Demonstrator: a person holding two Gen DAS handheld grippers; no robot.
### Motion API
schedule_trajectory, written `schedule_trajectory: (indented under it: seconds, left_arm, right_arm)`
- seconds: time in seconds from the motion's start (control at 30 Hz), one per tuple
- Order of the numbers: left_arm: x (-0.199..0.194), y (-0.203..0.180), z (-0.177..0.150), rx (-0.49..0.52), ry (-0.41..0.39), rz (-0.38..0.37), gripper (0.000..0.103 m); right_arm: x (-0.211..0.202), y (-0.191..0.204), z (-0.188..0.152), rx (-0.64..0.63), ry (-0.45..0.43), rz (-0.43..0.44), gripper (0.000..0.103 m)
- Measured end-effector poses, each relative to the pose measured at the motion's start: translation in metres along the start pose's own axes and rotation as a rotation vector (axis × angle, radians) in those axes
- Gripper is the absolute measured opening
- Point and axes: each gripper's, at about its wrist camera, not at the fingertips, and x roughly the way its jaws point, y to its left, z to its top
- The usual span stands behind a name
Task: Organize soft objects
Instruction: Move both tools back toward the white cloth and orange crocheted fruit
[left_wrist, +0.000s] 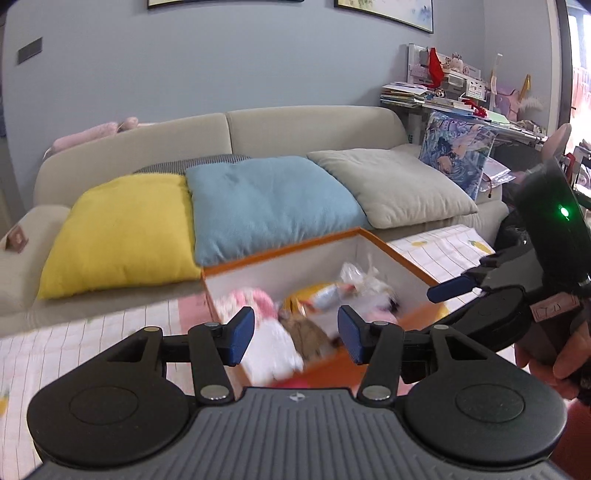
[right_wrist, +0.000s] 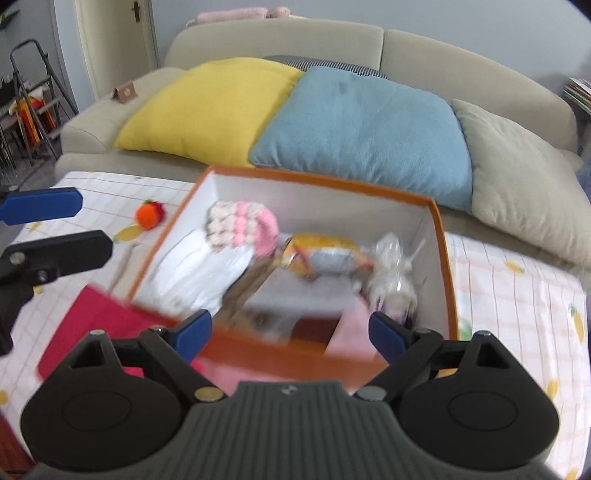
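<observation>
An orange box (right_wrist: 441, 236) with white inner walls stands on the checked table cloth, also in the left wrist view (left_wrist: 391, 251). It holds a pink and white knitted piece (right_wrist: 243, 225), a white folded cloth (right_wrist: 195, 269), a yellow and grey soft packet (right_wrist: 325, 254), a clear plastic bag (right_wrist: 391, 273) and a brown item (right_wrist: 247, 284). My right gripper (right_wrist: 291, 332) is open and empty above the box's near wall. My left gripper (left_wrist: 295, 332) is open and empty over the box. A small orange knitted toy (right_wrist: 149, 214) lies on the cloth left of the box.
A red flat piece (right_wrist: 88, 325) lies at the box's near left corner. A beige sofa (left_wrist: 306, 129) behind the table carries a yellow cushion (left_wrist: 122, 232), a blue cushion (left_wrist: 266, 203) and a beige cushion (left_wrist: 391, 184). A cluttered desk (left_wrist: 461, 103) stands at the right.
</observation>
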Motion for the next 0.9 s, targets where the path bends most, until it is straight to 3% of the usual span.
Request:
schedule_trajectory:
  seconds: [0.37,0.5,0.77,0.9]
  left_arm:
    - [-0.051,-0.015,-0.086,-0.115,0.131,0.049,0.060]
    - [-0.065,-0.013,-0.110,-0.151,0.168,0.064,0.060]
    - [-0.079,-0.006,-0.140,-0.225,0.256,0.068,0.060]
    - [-0.086,-0.003,-0.145,-0.236,0.259,0.064,0.060]
  right_arm:
    - [-0.060,0.051,-0.108,0.039,-0.030,-0.011,0.091]
    - [-0.070,0.067,-0.138,0.031,0.000,-0.015,0.091]
    - [-0.073,0.097,-0.175,0.015,0.109,0.066,0.091]
    - [-0.072,0.115,-0.177,-0.036,0.124,0.086,0.091]
